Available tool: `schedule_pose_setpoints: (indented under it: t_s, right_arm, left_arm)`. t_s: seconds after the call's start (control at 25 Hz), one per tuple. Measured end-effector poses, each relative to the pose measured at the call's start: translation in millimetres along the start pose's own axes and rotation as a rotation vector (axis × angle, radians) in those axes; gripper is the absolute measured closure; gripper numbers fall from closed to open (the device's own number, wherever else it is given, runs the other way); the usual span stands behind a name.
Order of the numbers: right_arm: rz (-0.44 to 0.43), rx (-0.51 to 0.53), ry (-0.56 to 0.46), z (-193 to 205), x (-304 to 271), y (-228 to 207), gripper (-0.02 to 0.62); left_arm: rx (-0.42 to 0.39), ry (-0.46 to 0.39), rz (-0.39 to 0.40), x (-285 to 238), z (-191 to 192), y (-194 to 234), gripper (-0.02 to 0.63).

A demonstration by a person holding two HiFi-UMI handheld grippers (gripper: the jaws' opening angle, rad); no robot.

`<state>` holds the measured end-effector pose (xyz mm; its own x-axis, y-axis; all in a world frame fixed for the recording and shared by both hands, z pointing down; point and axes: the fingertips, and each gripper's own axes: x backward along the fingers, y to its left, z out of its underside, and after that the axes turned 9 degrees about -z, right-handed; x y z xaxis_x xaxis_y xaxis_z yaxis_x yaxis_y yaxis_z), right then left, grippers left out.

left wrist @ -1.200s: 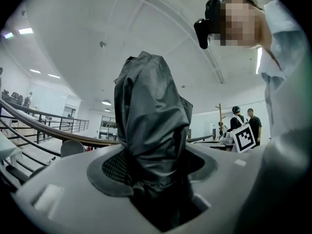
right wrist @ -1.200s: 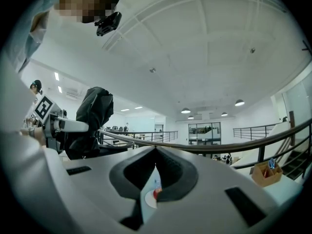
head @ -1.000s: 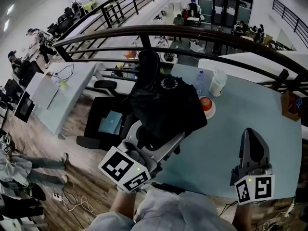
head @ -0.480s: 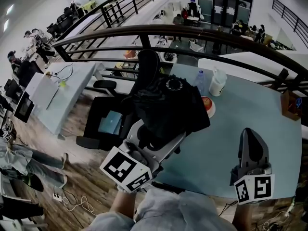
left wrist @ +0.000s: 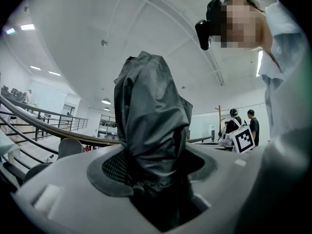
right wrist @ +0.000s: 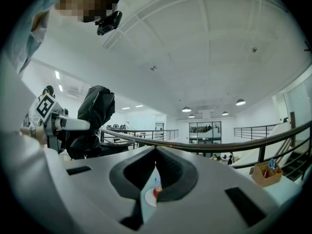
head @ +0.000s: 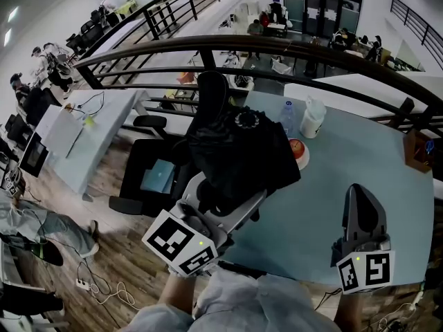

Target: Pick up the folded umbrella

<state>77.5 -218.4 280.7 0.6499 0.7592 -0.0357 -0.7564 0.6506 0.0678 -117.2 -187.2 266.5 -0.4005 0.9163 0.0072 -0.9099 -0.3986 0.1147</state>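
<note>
The folded black umbrella [head: 239,151] stands upright off the table, its round cap on top, over the table's near left edge. My left gripper [head: 225,199] is shut on its lower part. In the left gripper view the crumpled black fabric [left wrist: 151,111] fills the gap between the jaws of the left gripper [left wrist: 153,179]. My right gripper [head: 363,199] hangs over the table's near right part, shut and holding nothing. In the right gripper view the right gripper [right wrist: 156,152] has its tips together, and the umbrella [right wrist: 95,111] shows at the far left.
The pale blue table [head: 346,178] carries a water bottle [head: 288,118], a white cup [head: 313,118] and a red-and-white dish [head: 297,151] behind the umbrella. A black office chair [head: 166,164] stands left of the table. A curved railing [head: 277,47] runs behind. A wooden box [head: 419,151] sits far right.
</note>
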Motion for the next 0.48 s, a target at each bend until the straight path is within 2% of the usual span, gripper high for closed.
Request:
schedule_pose_setpoints:
  t_s: [0.48]
  right_arm:
    - [-0.005,-0.004,0.0,1.2,4.8,3.2,0.595]
  left_arm:
    - [-0.011,-0.006,0.002,0.2,-2.3,-4.4,0.316]
